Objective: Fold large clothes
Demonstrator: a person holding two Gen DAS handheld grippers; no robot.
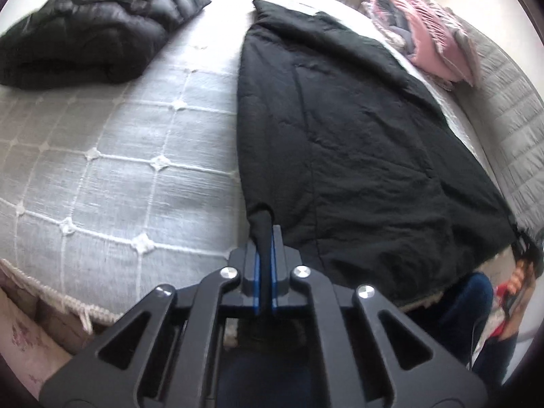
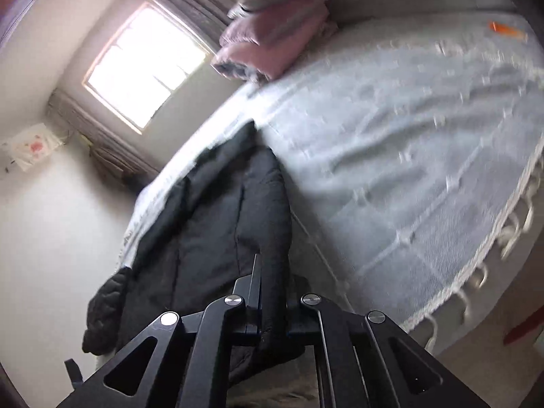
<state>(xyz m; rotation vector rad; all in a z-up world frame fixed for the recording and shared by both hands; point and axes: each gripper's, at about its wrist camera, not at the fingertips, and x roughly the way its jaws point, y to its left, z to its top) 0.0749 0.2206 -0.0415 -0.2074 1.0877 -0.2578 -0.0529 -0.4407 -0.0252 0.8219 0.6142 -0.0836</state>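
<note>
Item count:

- Black coat point(image 1: 357, 129): 1, running forward from the clamped jaws.
- Folded black puffer jacket point(image 1: 91, 30): 1, far ahead and left of the left jaws.
- Pink and grey folded pile point(image 1: 428, 37): 1, far ahead and right of the left jaws.
- Bed point(image 1: 112, 156): 1, with 1 white grid bedspread point(image 2: 425, 142).
- Window point(image 2: 146, 64): 1, ahead and left of the right jaws.
- Orange object point(image 2: 506, 29): 1, far ahead and right of the right jaws; kind unclear.
- Grippers: 2, left gripper point(image 1: 265, 238) and right gripper point(image 2: 272, 272).

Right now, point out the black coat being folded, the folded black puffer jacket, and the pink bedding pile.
black coat point(image 1: 357, 142), left wrist view, middle of its spread body.
folded black puffer jacket point(image 1: 91, 30), left wrist view, top of the bundle.
pink bedding pile point(image 2: 275, 34), right wrist view, pink top layer.
</note>
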